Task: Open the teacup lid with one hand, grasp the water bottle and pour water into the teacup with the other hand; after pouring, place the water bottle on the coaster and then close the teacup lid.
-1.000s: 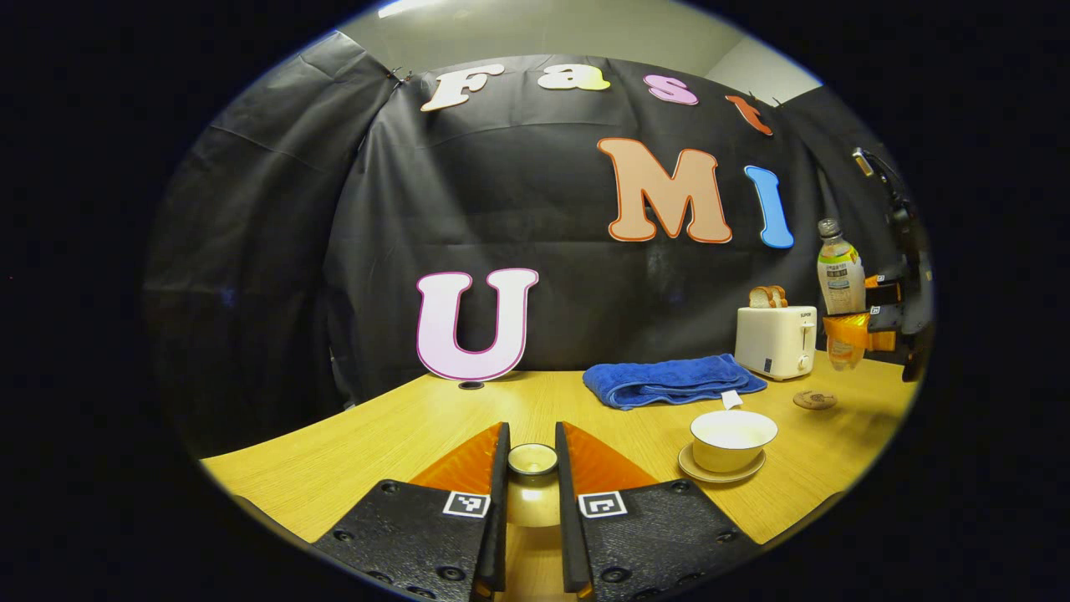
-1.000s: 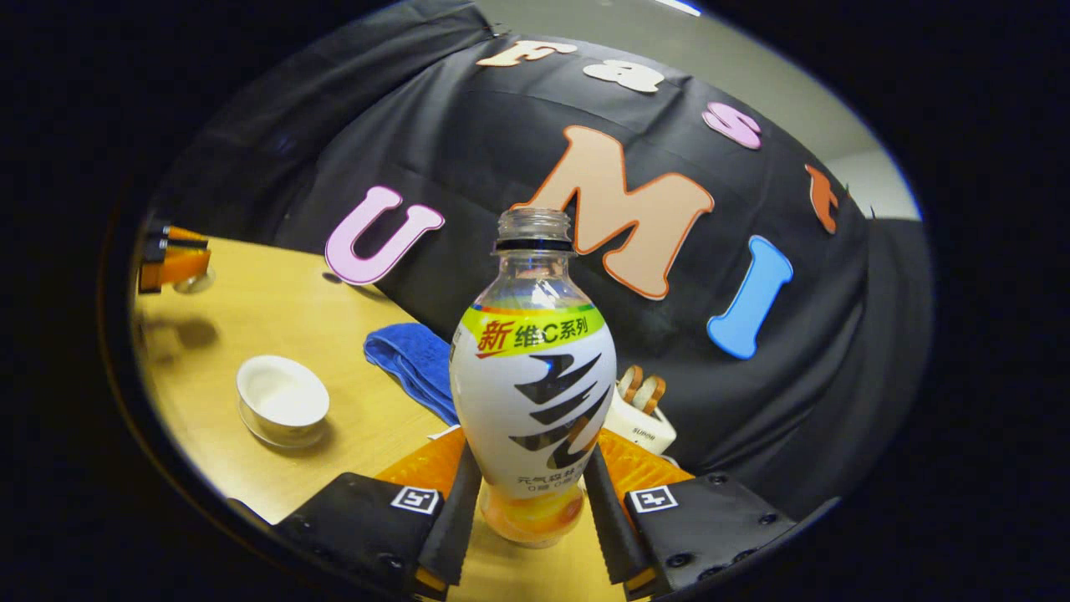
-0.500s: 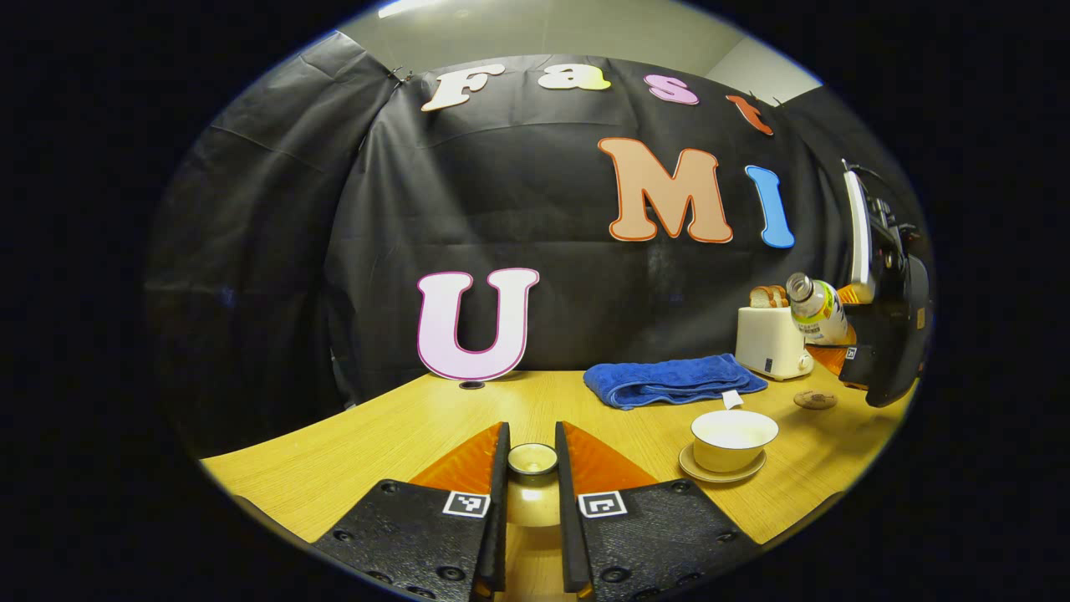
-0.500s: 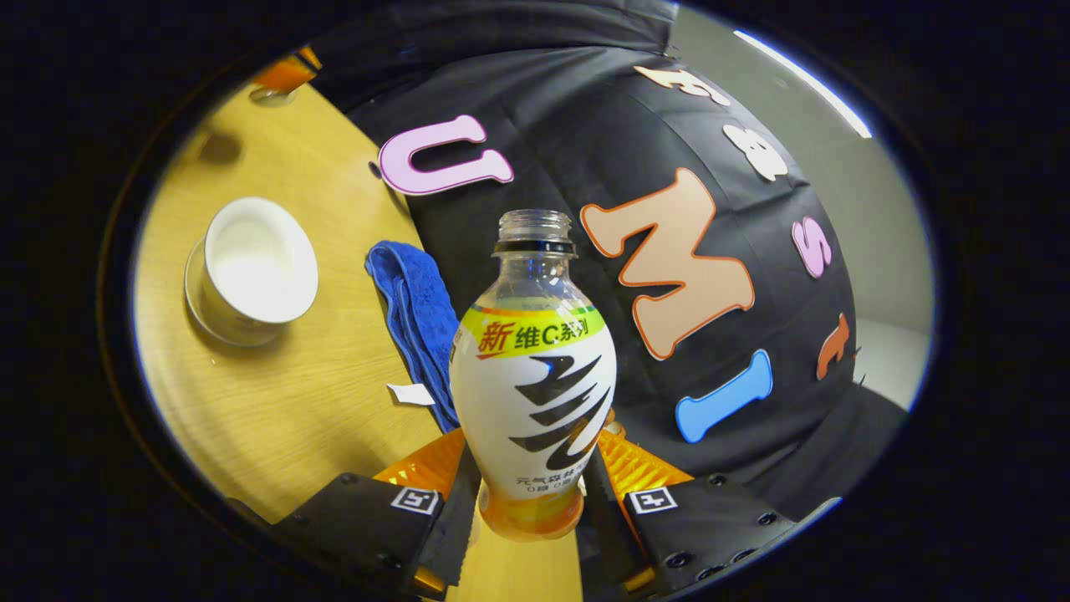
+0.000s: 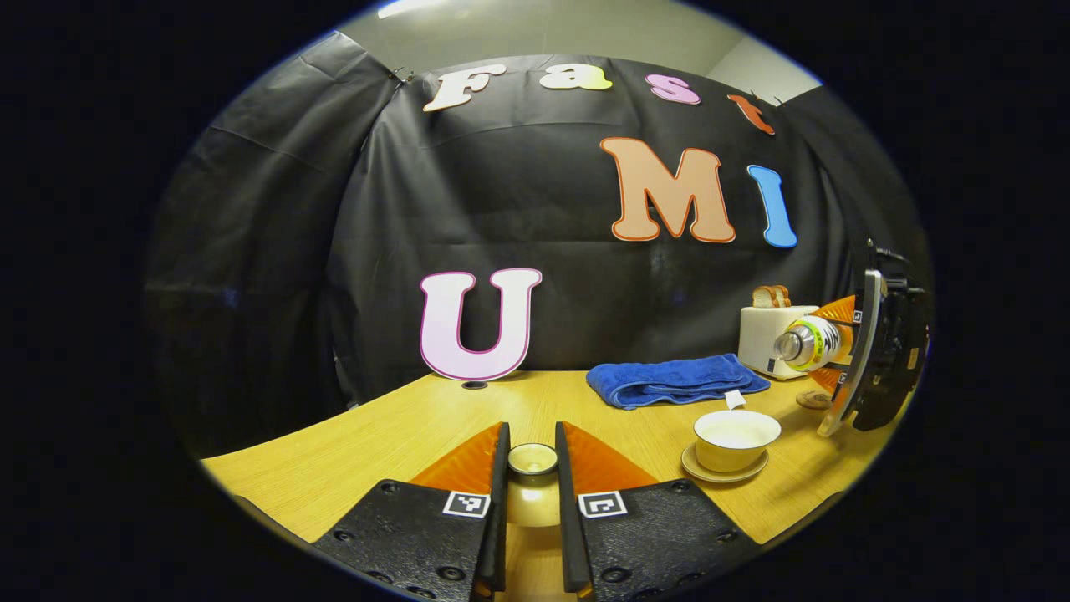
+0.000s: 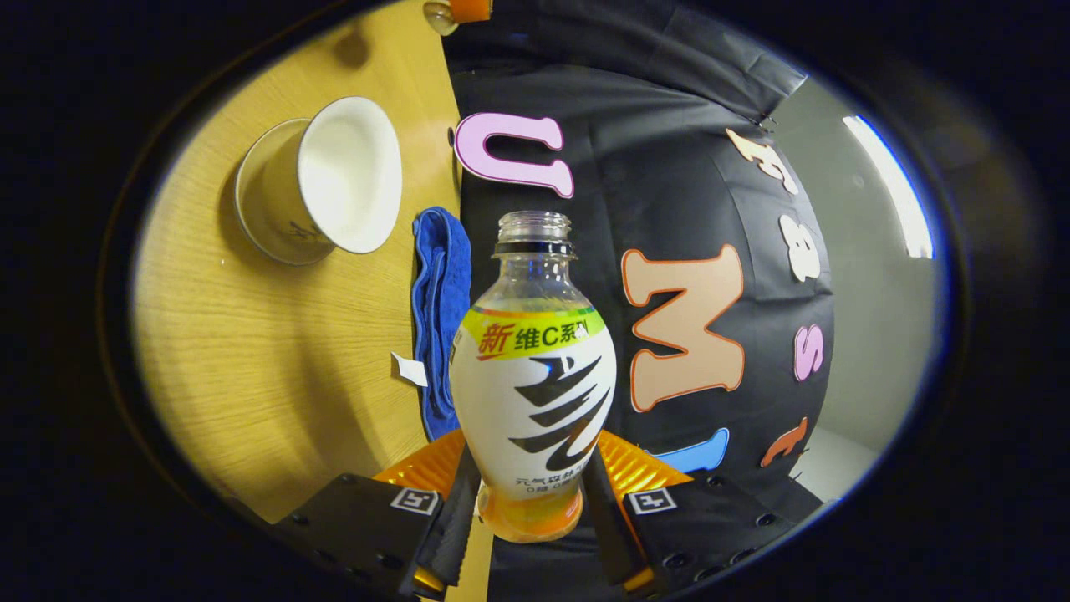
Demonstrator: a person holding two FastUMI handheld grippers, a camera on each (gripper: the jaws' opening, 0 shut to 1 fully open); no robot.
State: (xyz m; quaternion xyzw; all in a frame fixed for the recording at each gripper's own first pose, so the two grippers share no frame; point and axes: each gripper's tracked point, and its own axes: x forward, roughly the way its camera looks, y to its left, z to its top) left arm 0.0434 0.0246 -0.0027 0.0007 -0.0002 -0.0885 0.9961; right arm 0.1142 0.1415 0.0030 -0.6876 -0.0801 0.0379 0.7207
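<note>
Left gripper view
- Left gripper (image 5: pixel 532 493): its two fingers are pinched on the teacup lid (image 5: pixel 532 459), holding the lid just off the table (image 5: pixel 351 443), well to the side of the cup.
- Teacup (image 5: pixel 736 438): it stands uncovered on its saucer (image 5: pixel 724 471), ahead and to the right of this gripper, in front of the blue towel (image 5: pixel 673 380).
- Water bottle (image 5: pixel 809 344): it is held by the right gripper (image 5: pixel 844 347) at the far right and lies nearly level, with its open mouth facing toward the cup side.
- Key relation: the bottle's mouth sits above the cup and a little to its right, not yet over the bowl (a judgement from this angle). The right hand is the nearer one to the cup.
- Coaster (image 5: pixel 807 400): it lies on the table just behind the bottle hand, beside the toaster (image 5: pixel 765 339).

Right gripper view
- Right gripper (image 6: pixel 527 510): both fingers press on the lower body of the water bottle (image 6: pixel 533 385), whose long axis runs straight out along the fingers.
- Bottle mouth: there is no cap, and the neck is open.
- Teacup (image 6: pixel 322 188): it shows up and to the left of the neck, well apart from the mouth. The table appears turned on its side, which fits a heavily tipped bottle.
- Next move (my guess): carry the mouth sideways to the cup's rim, since pouring from here would likely land on the table between cup and towel.
</note>
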